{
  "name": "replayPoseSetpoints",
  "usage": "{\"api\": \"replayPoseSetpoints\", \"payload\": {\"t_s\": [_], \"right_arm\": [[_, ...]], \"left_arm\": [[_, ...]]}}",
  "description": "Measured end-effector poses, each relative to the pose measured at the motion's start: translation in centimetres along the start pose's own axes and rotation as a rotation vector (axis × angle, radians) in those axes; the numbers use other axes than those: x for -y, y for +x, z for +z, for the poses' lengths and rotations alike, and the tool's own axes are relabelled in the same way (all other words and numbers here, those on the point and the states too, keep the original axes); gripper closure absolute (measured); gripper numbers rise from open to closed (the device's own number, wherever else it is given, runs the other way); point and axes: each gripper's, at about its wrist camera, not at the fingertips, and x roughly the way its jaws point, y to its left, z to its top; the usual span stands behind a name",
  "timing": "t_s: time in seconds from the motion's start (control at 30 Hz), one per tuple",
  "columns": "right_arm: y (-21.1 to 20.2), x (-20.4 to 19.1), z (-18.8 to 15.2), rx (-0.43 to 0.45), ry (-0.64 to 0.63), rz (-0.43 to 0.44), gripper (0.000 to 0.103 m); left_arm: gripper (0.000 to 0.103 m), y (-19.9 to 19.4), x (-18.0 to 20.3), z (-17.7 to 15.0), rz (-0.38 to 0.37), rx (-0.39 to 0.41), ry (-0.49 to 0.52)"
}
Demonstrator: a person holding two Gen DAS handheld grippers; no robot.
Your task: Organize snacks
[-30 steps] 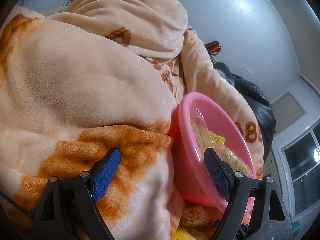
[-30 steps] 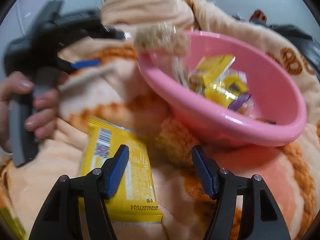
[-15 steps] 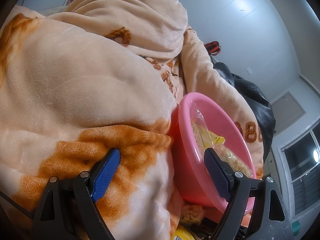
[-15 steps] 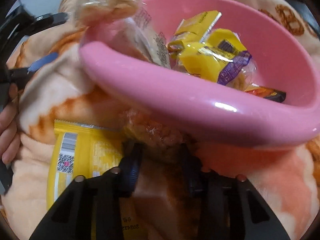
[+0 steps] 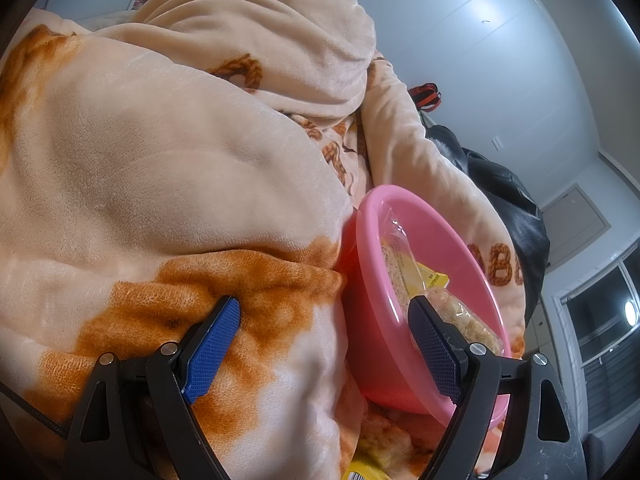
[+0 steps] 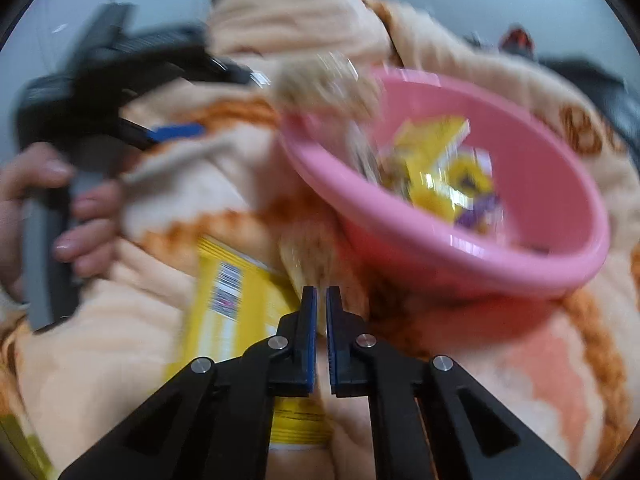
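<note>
On the peach blanket sits a pink bowl of wrapped snacks. Only the blurred right view shows the right gripper pinched on a clear snack packet at lower centre, over a yellow packet. Left gripper gapes, empty. Grey walls, window at right.

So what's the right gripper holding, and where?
The right gripper pinches a clear-wrapped snack by its near edge; the left gripper holds nothing.

The bowl sat on the blanket, snack packets in it; a flat packet lay left of it.
</note>
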Motion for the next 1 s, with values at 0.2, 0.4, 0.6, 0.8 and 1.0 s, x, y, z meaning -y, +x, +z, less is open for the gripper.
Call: {"api": "replayPoseSetpoints", "payload": {"t_s": [0.2, 0.4, 0.6, 0.8, 1.0], "right_arm": [[-4.0, 1.9, -0.1, 0.207, 0.088, 0.036, 0.101], [-3.5, 3.5, 1.4, 0.202, 0.149, 0.080, 0.101], [4.3, 2.7, 1.7, -0.148, 0.103, 0.099, 0.088], [6.6, 2.7, 1.7, -0.235, 0.106, 0.008, 0.064], [9.1, 3.4, 2.0, -0.303, 0.137, -0.003, 0.035]], "left_arm": [[0.019, 0.0, 0.0, 0.0, 0.000, 0.000, 0.000], [0.019, 0.0, 0.0, 0.0, 0.000, 0.000, 0.000], [0.019, 0.1, 0.0, 0.0, 0.000, 0.001, 0.001], [0.019, 0.1, 0.0, 0.0, -0.001, 0.001, -0.001], [0.019, 0.1, 0.0, 0.0, 0.002, 0.001, 0.003]]}}
